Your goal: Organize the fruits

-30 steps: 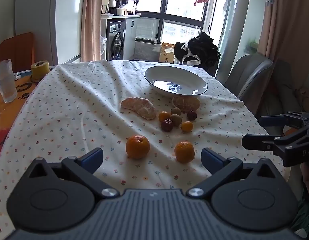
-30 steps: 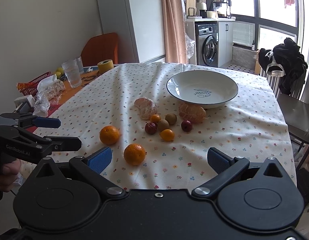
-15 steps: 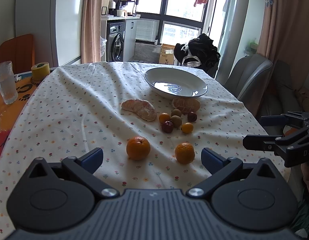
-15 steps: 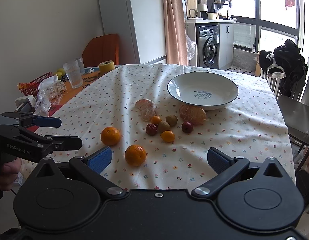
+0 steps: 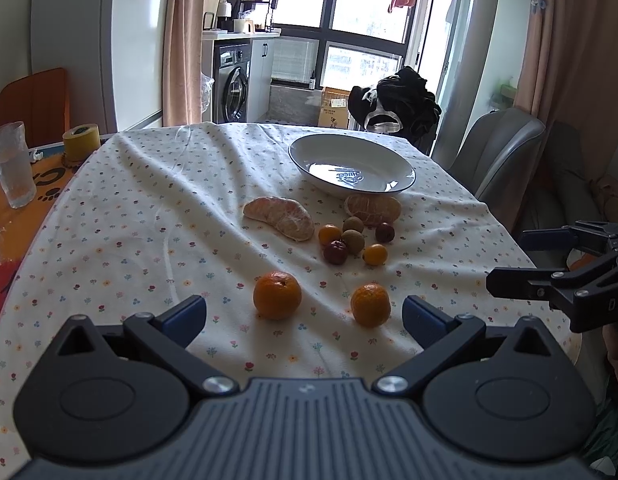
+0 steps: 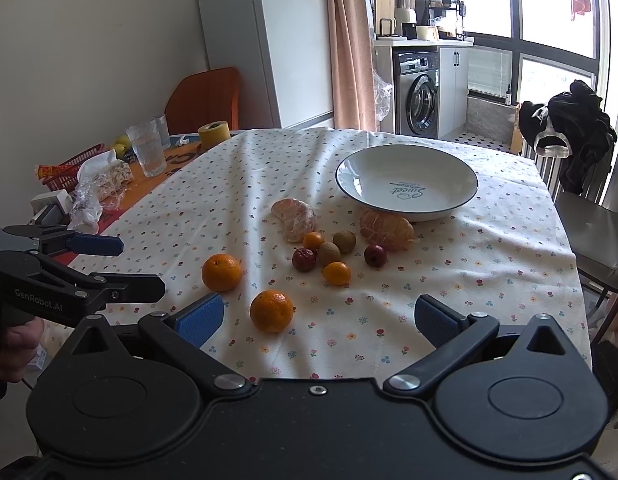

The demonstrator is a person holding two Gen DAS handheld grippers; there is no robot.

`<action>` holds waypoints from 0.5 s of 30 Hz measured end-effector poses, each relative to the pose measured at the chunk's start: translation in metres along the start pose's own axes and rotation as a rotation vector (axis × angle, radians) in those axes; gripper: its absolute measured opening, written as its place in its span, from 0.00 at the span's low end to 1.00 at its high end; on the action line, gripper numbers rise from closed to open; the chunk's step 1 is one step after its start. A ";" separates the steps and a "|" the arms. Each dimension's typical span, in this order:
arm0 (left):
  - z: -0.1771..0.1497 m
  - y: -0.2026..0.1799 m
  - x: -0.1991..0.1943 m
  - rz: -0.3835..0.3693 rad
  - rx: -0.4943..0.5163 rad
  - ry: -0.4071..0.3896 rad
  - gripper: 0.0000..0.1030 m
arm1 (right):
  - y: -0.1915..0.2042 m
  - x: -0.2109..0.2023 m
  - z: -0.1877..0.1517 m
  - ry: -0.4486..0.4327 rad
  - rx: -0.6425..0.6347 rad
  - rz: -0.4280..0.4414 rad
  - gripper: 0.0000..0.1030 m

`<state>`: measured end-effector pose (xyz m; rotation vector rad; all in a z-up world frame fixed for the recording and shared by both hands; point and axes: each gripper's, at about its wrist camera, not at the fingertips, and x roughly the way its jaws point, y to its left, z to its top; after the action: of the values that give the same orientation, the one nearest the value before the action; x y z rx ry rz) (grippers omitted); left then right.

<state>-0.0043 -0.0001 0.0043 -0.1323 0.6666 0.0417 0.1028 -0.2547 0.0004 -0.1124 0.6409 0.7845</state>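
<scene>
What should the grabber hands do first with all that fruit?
Probably lower the open left gripper around the nearest whole orange mandarin. It sits right ahead of the fingers, every fruit still lies on the flowered tablecloth, and the white plate holds nothing.

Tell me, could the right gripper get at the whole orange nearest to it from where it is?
Probably yes. The right gripper is open and empty, the orange sits alone on the tablecloth just ahead of its fingers, and nothing lies between them.
</scene>
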 end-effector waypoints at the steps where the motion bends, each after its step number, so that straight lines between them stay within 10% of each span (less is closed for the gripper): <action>1: 0.000 0.000 0.000 0.000 0.000 -0.001 1.00 | 0.000 0.000 0.000 0.001 0.000 -0.001 1.00; 15: -0.002 -0.002 0.004 -0.006 0.012 0.010 1.00 | 0.002 0.004 -0.003 0.004 -0.016 0.002 1.00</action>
<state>-0.0021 -0.0024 0.0000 -0.1230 0.6759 0.0318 0.1021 -0.2524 -0.0040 -0.1275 0.6389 0.7918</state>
